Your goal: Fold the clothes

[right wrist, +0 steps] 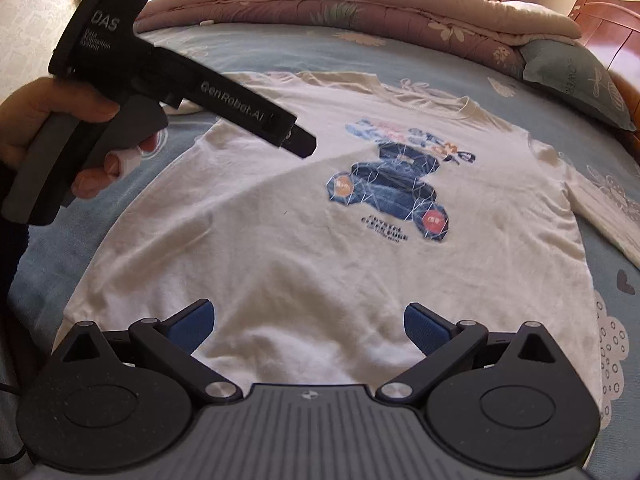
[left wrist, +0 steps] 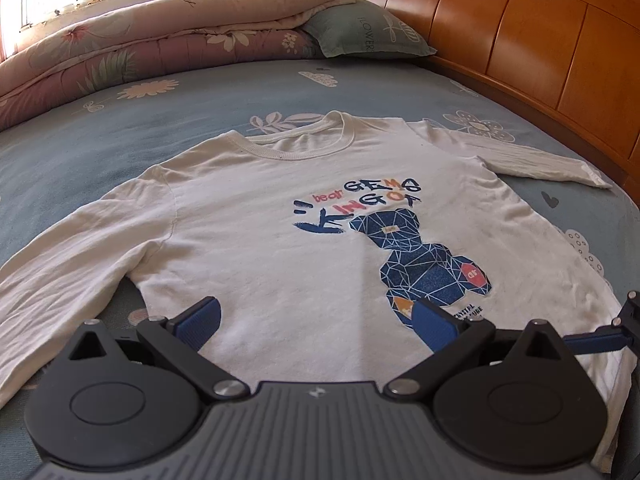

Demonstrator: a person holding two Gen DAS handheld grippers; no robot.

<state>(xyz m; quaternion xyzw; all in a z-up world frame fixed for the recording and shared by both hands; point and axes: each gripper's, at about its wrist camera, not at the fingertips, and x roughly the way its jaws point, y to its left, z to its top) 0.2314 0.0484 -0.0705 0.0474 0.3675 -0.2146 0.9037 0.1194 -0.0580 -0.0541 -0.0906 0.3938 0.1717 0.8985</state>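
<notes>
Left gripper (left wrist: 316,320): blue-padded fingers spread wide, nothing between them, poised over the hem end of the shirt near its left side; right gripper (right wrist: 310,322): fingers likewise spread wide and empty, over the hem near the shirt's middle, one blue finger of it also showing at the right edge of the left wrist view. Person's hand (right wrist: 44,120): wrapped round the grey handle of the left gripper, seen at the left of the right wrist view, body of that tool marked "GenRobot.AI" and "DAS". White long-sleeved shirt (left wrist: 256,216): lying flat and face up on the bed, hem toward the grippers, ribbed collar toward the far side, both sleeves spread out to either side, the right one reaching toward the headboard edge. Print (left wrist: 424,256): dark blue geometric bear with lettering "bear GEMS KING OF" above it, on the chest. Bed sheet (left wrist: 100,140): blue with pale flower and heart motifs, covering the mattress under the shirt. Folded quilt (left wrist: 132,44): pink floral, stacked along the far edge of the bed below the window. Pillow (left wrist: 360,34): grey-green, in the far corner, against the quilt. Wooden headboard (left wrist: 540,40): orange-brown panels along the bed's right edge
</notes>
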